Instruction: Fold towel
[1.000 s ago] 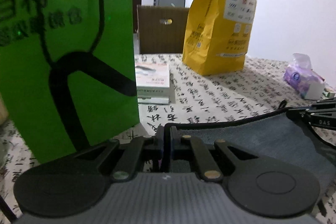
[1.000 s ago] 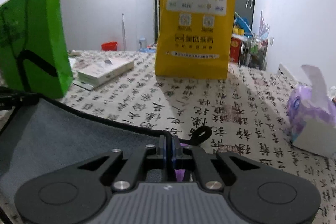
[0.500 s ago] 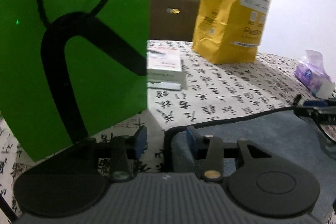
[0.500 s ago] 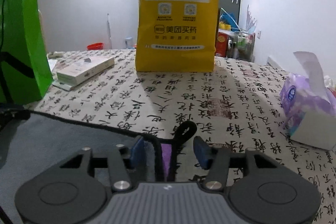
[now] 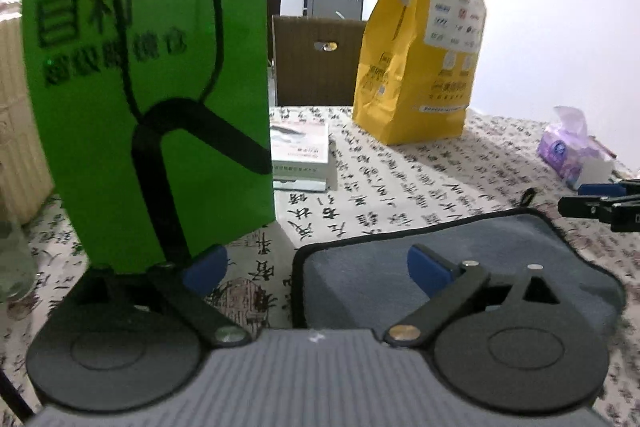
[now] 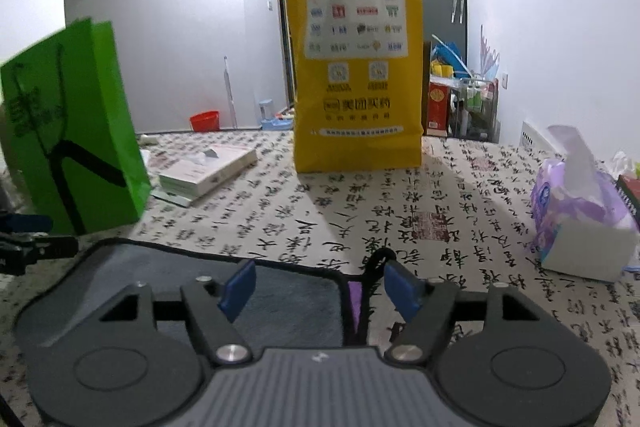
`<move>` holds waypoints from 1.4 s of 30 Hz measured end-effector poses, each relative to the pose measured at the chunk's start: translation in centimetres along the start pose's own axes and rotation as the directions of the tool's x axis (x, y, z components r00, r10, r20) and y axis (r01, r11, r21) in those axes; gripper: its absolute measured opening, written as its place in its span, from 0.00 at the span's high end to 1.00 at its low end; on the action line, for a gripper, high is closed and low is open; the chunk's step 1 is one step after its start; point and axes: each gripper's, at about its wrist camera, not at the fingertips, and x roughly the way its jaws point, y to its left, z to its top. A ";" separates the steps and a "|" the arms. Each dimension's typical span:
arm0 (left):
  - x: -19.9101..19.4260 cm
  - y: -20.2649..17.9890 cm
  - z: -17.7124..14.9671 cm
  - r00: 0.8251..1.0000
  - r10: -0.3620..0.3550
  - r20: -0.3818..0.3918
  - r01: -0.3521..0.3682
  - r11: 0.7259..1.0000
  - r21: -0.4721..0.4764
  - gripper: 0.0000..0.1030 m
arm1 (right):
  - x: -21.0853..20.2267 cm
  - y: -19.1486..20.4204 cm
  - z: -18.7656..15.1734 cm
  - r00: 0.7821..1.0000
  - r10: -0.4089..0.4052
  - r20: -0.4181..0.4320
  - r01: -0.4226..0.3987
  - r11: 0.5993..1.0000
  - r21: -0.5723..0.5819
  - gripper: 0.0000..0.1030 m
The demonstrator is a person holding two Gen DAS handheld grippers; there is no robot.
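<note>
A grey towel point(image 5: 480, 247) with a black hem lies folded flat on the calligraphy-print tablecloth point(image 5: 400, 187). My left gripper point(image 5: 316, 269) is open, its jaws wide apart over the towel's left corner, not holding it. My right gripper point(image 6: 320, 285) is open over the towel's right corner point(image 6: 296, 291), beside its black hanging loop point(image 6: 378, 257) and purple tag. In each wrist view the other gripper's tips show at the frame edge, in the left wrist view point(image 5: 600, 205) and in the right wrist view point(image 6: 28, 239).
A green paper bag point(image 5: 152, 107) stands close on the left. A yellow paper bag point(image 5: 424, 59) stands at the back. A flat white box point(image 5: 300, 155) lies between them. A purple tissue pack point(image 6: 576, 203) sits at the right.
Both grippers were shut on the towel's far corners a second ago. They have opened, let the towel go, and drawn back a little; the towel now lies flat.
</note>
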 end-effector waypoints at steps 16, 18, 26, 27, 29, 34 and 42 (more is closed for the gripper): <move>-10.1 -2.6 -1.7 0.997 -0.010 0.080 0.010 1.000 0.007 0.00 | -9.9 2.9 -2.8 0.999 0.018 0.038 -0.018 1.000 -0.009 0.26; -11.0 -2.8 -2.3 0.996 -0.010 0.085 0.010 1.000 0.009 0.00 | -10.7 3.3 -3.4 0.999 0.021 0.041 -0.021 1.000 -0.006 0.26; -13.9 -2.9 -4.6 0.996 0.006 0.088 -0.005 1.000 -0.011 0.00 | -13.2 5.1 -5.8 0.999 0.031 0.038 -0.032 0.999 0.004 0.25; -14.3 -2.9 -4.9 0.996 0.007 0.089 -0.006 1.000 -0.016 0.00 | -13.4 5.4 -6.1 0.999 0.032 0.037 -0.032 0.999 0.003 0.24; -15.0 -2.9 -5.4 0.996 0.009 0.092 -0.006 1.000 -0.024 0.00 | -14.1 5.8 -6.8 0.999 0.033 0.039 -0.034 0.999 0.005 0.24; -16.5 -3.5 -7.2 0.995 0.023 0.095 -0.022 1.000 -0.021 0.00 | -15.9 6.5 -8.6 0.998 0.036 0.043 -0.037 0.999 0.021 0.21; -19.9 -4.3 -9.9 0.992 0.043 0.115 -0.039 0.999 -0.032 0.00 | -18.4 7.4 -11.3 0.998 0.044 0.051 -0.046 0.998 0.034 0.20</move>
